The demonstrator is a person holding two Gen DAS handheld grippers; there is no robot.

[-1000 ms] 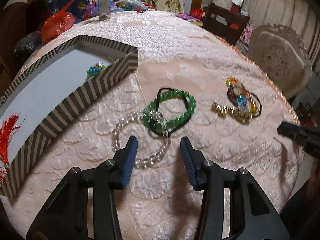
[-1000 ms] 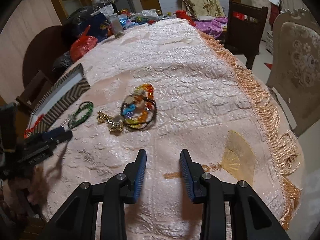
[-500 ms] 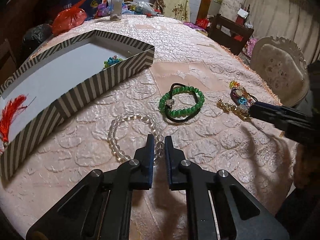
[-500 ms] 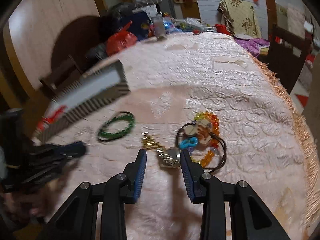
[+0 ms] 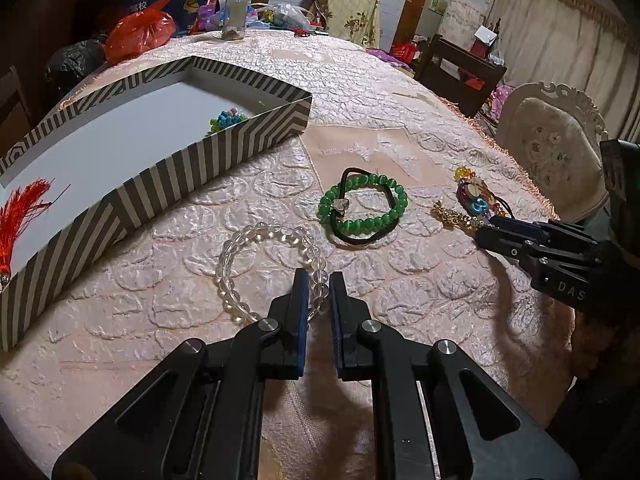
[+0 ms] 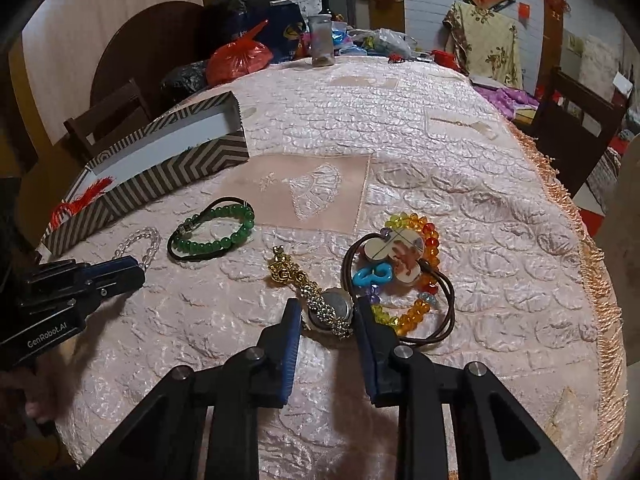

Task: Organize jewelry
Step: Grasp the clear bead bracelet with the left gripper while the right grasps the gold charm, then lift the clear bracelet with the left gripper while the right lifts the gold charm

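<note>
My left gripper (image 5: 318,282) is shut on the near side of a clear bead bracelet (image 5: 224,264) that lies on the pink tablecloth. Beyond it rests a green bead bracelet (image 5: 400,200) with a black cord. In the right wrist view my right gripper (image 6: 327,306) has its jaws closing on a gold rhinestone watch (image 6: 330,310), whose sides meet both pads. The watch lies against a pile of colourful bracelets (image 6: 416,312). A striped open box (image 5: 160,184) stands at the left. It holds a red tassel (image 5: 20,216) and blue beads (image 5: 226,118).
Bags (image 5: 140,34) and a jar (image 5: 235,12) crowd the table's far end. An upholstered chair (image 5: 552,156) stands past the fringed right edge (image 6: 600,280). My left gripper (image 6: 138,270) shows at the left of the right wrist view, by the clear bracelet (image 6: 148,240).
The left jaws shut on the clear bracelet and have held still since. The right gripper swung over to the gold watch, and its jaws narrowed around it.
</note>
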